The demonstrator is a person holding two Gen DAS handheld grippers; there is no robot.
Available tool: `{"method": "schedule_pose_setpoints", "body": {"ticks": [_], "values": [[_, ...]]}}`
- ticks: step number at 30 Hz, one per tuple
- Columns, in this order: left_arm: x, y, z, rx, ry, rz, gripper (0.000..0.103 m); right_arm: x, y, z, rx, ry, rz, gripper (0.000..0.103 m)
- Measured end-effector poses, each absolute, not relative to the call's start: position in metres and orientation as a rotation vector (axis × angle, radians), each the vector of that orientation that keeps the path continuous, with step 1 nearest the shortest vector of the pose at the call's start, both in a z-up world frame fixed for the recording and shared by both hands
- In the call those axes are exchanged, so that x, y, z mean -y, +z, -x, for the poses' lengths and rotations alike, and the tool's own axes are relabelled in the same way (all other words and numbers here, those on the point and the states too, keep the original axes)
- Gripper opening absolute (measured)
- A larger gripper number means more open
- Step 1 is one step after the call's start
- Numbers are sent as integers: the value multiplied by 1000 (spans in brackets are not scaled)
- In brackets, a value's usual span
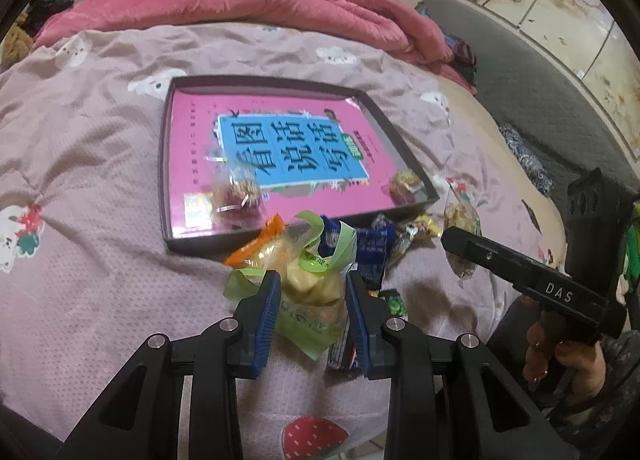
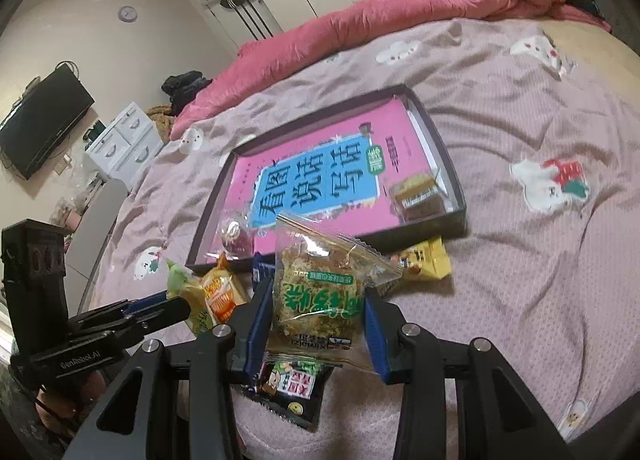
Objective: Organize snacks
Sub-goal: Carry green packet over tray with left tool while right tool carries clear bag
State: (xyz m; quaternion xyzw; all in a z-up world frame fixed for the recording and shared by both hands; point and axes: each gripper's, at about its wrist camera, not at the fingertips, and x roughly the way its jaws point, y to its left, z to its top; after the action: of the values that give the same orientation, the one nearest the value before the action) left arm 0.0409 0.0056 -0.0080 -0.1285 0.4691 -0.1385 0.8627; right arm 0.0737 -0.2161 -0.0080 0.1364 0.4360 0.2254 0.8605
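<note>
Left tool (image 1: 312, 296) clamps green snack bag (image 1: 308, 284) upright – right tool (image 2: 316, 320) clamps clear-wrapped cake (image 2: 320, 284), tilted

Left claw (image 1: 312, 296) clamped on packet, right claw (image 2: 316, 320) likewise; both angled downward.

right gripper (image 2: 316, 324) clamping clear snack packet (image 2: 320, 292), dark tray (image 2: 444, 140) behind, pink book (image 2: 320, 164) inside

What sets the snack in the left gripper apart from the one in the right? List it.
The green-wrapped snack in the left gripper has pale yellow pieces inside; the clear-wrapped snack in the right gripper holds a brown, crumbly cake. The first wrapper is tinted green, the second see-through with green lettering. Both are clamped between blue pads, short of the tray.
</note>
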Motion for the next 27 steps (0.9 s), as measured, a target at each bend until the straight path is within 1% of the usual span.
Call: {"method": "schedule_pose_setpoints", "body": {"ticks": [9, 27], "values": [[-12, -2, -65, -954, -243, 282, 34, 214, -3, -92, -868, 471, -263, 42], [-28, -24, -123, -973, -159, 329, 34, 219, -13, -129, -866, 438, -256, 42]]}}
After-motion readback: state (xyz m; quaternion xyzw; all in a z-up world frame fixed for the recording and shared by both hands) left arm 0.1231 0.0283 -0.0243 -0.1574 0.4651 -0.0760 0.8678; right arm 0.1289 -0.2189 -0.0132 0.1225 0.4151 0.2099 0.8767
